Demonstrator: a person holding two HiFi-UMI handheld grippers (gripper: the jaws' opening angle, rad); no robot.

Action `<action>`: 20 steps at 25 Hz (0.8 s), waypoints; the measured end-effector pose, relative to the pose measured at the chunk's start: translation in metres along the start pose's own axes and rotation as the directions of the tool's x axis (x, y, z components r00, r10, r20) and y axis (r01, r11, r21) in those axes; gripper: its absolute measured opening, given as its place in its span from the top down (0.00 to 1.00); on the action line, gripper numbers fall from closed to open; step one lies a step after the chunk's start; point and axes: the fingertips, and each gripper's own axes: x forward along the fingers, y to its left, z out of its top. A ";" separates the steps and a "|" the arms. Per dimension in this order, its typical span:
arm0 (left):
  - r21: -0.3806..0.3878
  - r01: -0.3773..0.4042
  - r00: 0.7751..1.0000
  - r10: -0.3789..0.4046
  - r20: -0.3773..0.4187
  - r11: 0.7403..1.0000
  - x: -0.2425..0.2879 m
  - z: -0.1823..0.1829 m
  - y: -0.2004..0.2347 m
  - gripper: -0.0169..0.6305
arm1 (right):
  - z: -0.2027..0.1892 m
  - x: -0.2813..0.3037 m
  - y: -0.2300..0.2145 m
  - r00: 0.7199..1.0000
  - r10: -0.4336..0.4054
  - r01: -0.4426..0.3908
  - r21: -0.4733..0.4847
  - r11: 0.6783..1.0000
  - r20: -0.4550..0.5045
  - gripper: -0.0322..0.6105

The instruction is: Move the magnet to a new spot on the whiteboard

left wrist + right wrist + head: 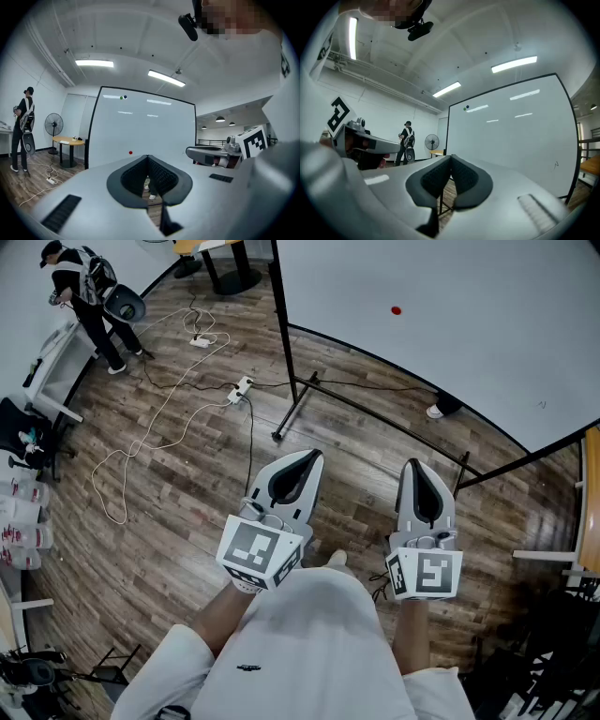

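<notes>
We found the left grey two-jaw gripper (148,159) held level with its dark ribbed pads (161,176) closed together at the tips. It gripped nothing; only floor showed through the slot below the pads. The right grey two-jaw gripper (451,159) was likewise level, its jaws shut pad against pad and empty. In the head view both grippers sat side by side above the brown wood-plank floor (169,521), their tips aimed toward the large white whiteboard on a black metal stand (469,343).

The small round red magnet (396,309) was stuck to the board face, well apart from both grippers. In the left gripper view it lay low on the board, left of centre, and just above and left of the closed jaw tips. Two further small magnets, one green and one blue (123,97), sat together near the board's top edge.

A white cable with power strips (242,388) trailed across the floor to the left of the stand's foot. Beyond the board's left side we noted a standing person in dark clothing (23,126), a black pedestal fan (54,126) and a yellow-topped round table (68,139).
</notes>
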 end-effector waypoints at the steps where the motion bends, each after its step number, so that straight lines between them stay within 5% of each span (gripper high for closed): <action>1: -0.001 0.000 1.000 0.000 0.000 1.000 0.000 0.000 0.000 0.97 | 0.001 0.000 -0.001 1.000 0.000 0.000 -0.001 1.000 0.001 0.95; 20: 0.002 -0.025 0.999 0.025 -0.021 1.000 0.027 -0.007 -0.020 0.97 | -0.004 -0.005 -0.038 1.000 0.002 -0.002 0.012 1.000 0.029 0.95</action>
